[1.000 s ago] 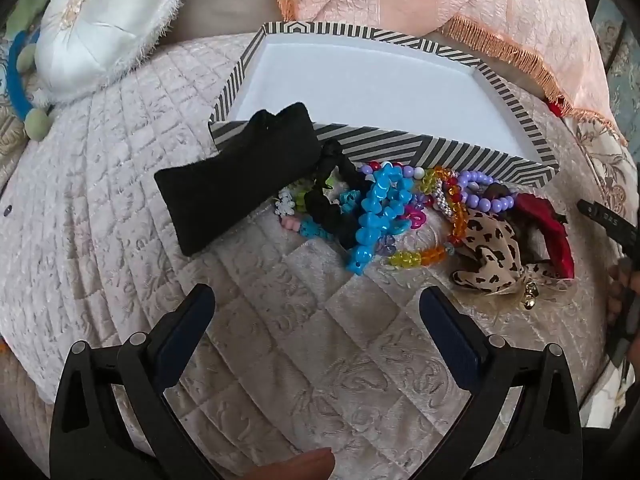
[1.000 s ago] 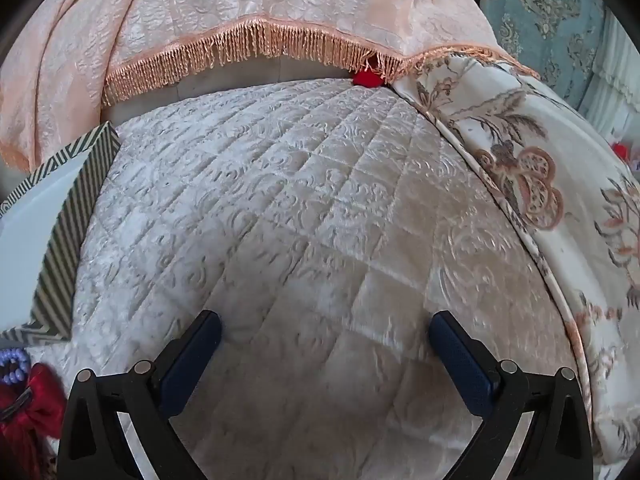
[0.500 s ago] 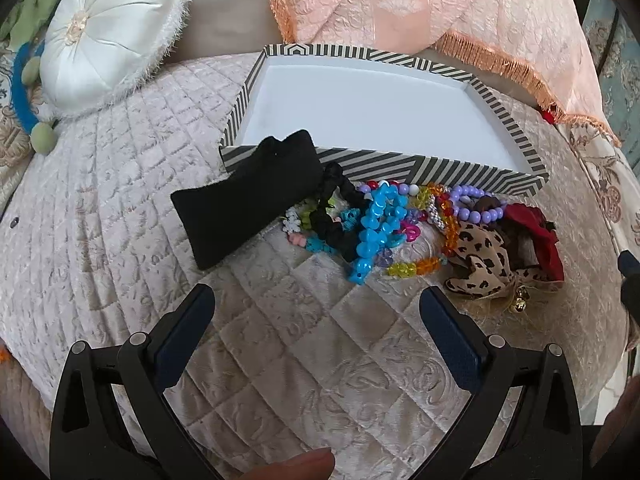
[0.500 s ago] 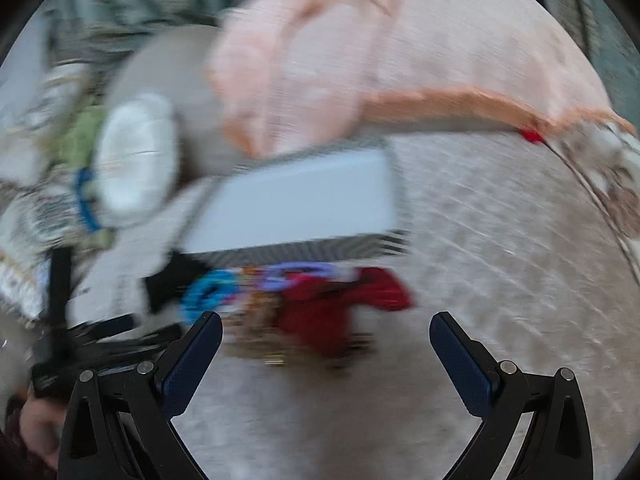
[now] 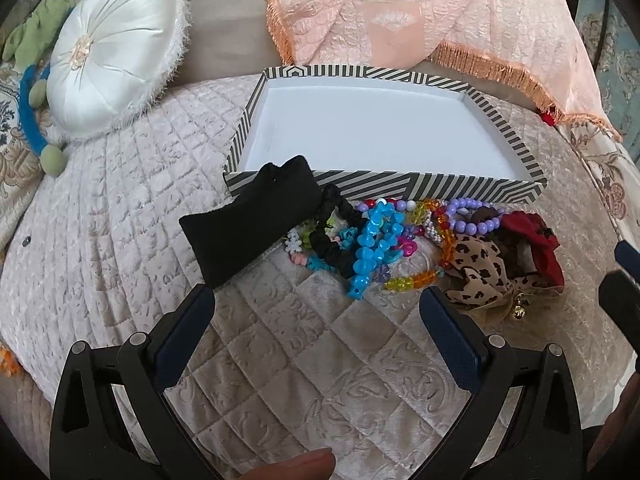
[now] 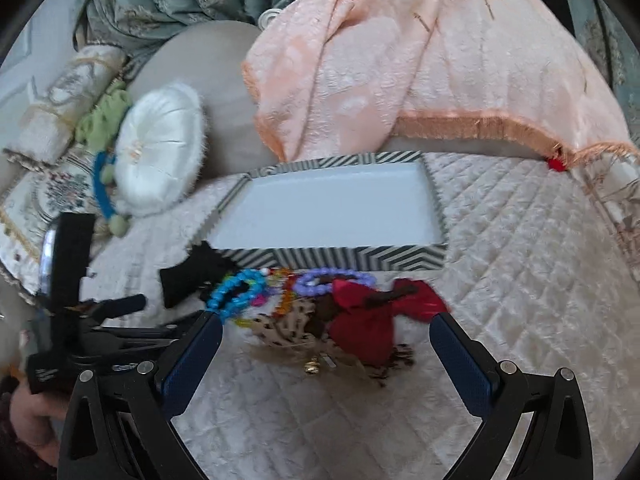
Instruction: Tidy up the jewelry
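Observation:
A striped box with a white inside [image 5: 440,184] [image 6: 336,256] lies on the quilted bed. In front of it is a heap of jewelry: a black pouch [image 5: 256,224] [image 6: 188,276], a blue bead bracelet [image 5: 372,244] [image 6: 236,292], a purple bead bracelet [image 5: 472,216] [image 6: 332,280], a leopard bow [image 5: 480,268] [image 6: 288,328] and a red bow [image 5: 536,240] [image 6: 372,316]. My left gripper [image 5: 316,312] is open and empty, short of the heap. My right gripper [image 6: 324,332] is open and empty, its fingers either side of the red and leopard bows, just short of them.
A round white cushion [image 5: 116,48] [image 6: 160,152] lies at the back left. A peach fringed cloth [image 5: 420,12] [image 6: 420,68] hangs behind the box. The left gripper's body shows at the left of the right wrist view [image 6: 80,320]. The bed edge drops off at the right.
My right gripper has swung left from bare quilt to face the box and the heap. My left gripper has pulled back slightly. Nothing in the heap has moved.

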`<state>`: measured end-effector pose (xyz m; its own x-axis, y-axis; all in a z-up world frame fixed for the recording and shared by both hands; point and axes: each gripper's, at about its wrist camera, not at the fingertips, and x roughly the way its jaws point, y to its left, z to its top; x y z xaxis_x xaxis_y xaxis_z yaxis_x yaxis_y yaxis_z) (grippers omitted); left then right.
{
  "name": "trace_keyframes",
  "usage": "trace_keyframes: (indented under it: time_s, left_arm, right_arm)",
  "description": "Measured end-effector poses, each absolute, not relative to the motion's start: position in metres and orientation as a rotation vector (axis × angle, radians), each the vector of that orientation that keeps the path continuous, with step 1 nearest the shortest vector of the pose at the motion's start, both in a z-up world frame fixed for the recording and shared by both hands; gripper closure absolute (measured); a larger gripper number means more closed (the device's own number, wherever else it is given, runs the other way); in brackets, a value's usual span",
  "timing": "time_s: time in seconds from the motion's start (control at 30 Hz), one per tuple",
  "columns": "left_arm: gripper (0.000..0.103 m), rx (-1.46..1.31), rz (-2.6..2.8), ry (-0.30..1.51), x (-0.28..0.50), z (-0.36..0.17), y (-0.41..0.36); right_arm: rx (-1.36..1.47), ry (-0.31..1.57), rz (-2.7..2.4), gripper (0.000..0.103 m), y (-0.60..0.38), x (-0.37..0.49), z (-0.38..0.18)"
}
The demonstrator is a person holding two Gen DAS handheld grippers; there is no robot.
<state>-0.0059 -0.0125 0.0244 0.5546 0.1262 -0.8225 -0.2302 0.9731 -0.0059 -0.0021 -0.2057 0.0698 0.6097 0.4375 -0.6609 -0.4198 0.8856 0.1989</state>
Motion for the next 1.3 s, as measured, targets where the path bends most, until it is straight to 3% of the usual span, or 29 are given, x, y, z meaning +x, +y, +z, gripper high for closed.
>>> trace_keyframes:
  time_s: [0.53,0.87,1.3]
  left_arm:
    - [0.001,-0.103,0.231,0.939,-0.008,0.026,-0.014]
    - [0.000,-0.067,0.283,0.787,-0.019,0.049,-0.011]
    - [0.000,-0.078,0.265,0.777,-0.020,0.051,-0.012]
  right_arm:
    - [-0.113,0.730,0.407,0.000,-0.198,-0.006,0.073]
    - [-0.083,0.741,0.387,0.000,-0.201,-0.003,0.071]
    - [-0.081,0.734,0.377,0.000,-0.202,-0.004,0.072]
